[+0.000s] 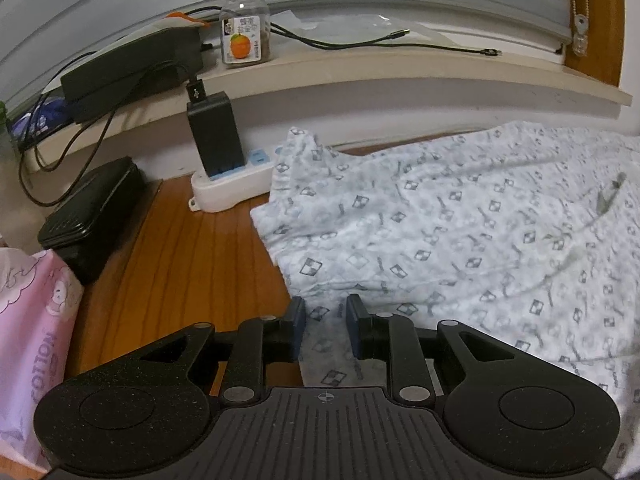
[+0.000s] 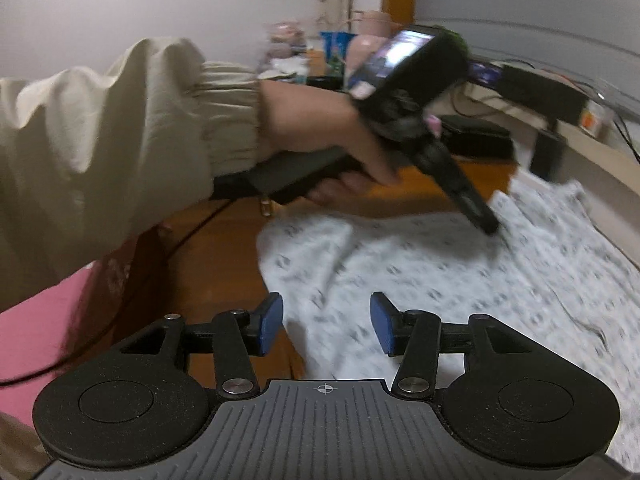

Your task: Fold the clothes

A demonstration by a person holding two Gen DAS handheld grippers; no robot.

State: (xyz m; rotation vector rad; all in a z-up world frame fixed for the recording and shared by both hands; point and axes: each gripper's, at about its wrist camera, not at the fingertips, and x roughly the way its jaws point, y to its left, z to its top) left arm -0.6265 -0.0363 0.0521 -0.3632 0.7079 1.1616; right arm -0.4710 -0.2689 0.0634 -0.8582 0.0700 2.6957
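A white garment with a grey checked-diamond print (image 1: 460, 232) lies spread on the wooden table (image 1: 180, 260). My left gripper (image 1: 326, 320) is open, its blue pads a small gap apart just above the garment's near left edge, holding nothing. In the right wrist view the same garment (image 2: 440, 276) is blurred. My right gripper (image 2: 326, 322) is open wide above the garment's near left corner and holds nothing. The left gripper also shows there (image 2: 476, 208), held in a hand with a beige sleeve, its tip pointing down at the garment's far part.
A white power strip with a black charger (image 1: 224, 168) stands by the garment's far left corner. A black case (image 1: 92, 216) and a pink tissue pack (image 1: 28, 340) sit at the left. A jar (image 1: 245, 26), a black box and cables lie on the sill.
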